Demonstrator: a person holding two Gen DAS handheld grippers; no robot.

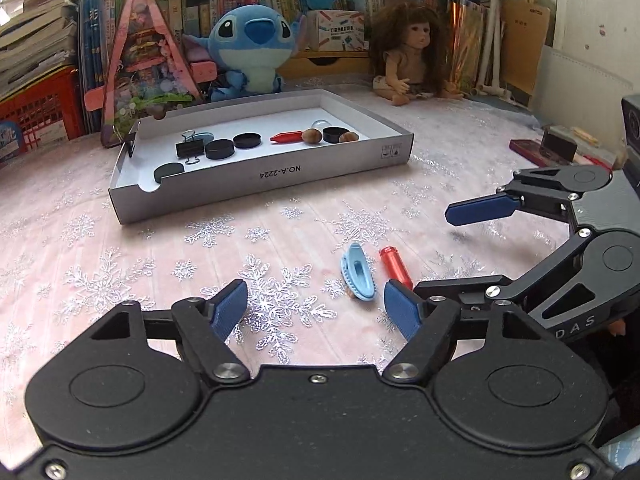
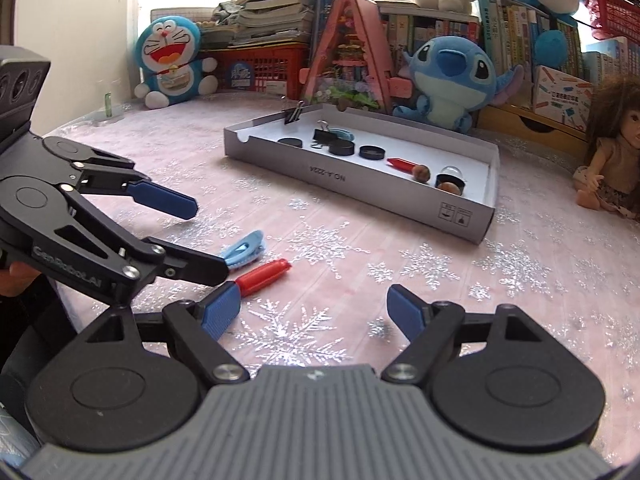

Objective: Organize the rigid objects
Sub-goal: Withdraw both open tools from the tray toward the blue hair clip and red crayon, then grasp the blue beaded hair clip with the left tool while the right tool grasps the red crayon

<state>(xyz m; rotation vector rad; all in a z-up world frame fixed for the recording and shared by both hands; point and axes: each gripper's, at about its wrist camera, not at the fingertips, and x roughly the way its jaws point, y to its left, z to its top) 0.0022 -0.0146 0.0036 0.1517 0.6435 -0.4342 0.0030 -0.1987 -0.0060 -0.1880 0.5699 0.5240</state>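
Grey cardboard forms the shallow box (image 1: 256, 176) that sits mid-table on the pink snowflake cloth (image 1: 100, 260), and most of the sorting looks done: inside it lie several black discs (image 1: 219, 149), a black binder clip (image 1: 189, 148), a red crayon-like piece (image 1: 286, 137), a couple of nuts (image 1: 312, 136) and a clear dome (image 1: 320, 124). Two things are left outside, side by side on the cloth and well short of the box: a light blue hair clip (image 1: 358, 272) and a red cylinder (image 1: 395, 266) (a cap or crayon, hard to say which). Neither is held. Left gripper (image 1: 316, 308) hovers with its jaws apart and nothing between them, the hair clip lying just ahead of its right-hand finger. Right gripper (image 2: 310, 312) is likewise spread wide and empty, its left pad (image 2: 220, 308) close by the end of the red cylinder, though contact cannot be made out. By my reckoning, two pickups remain.
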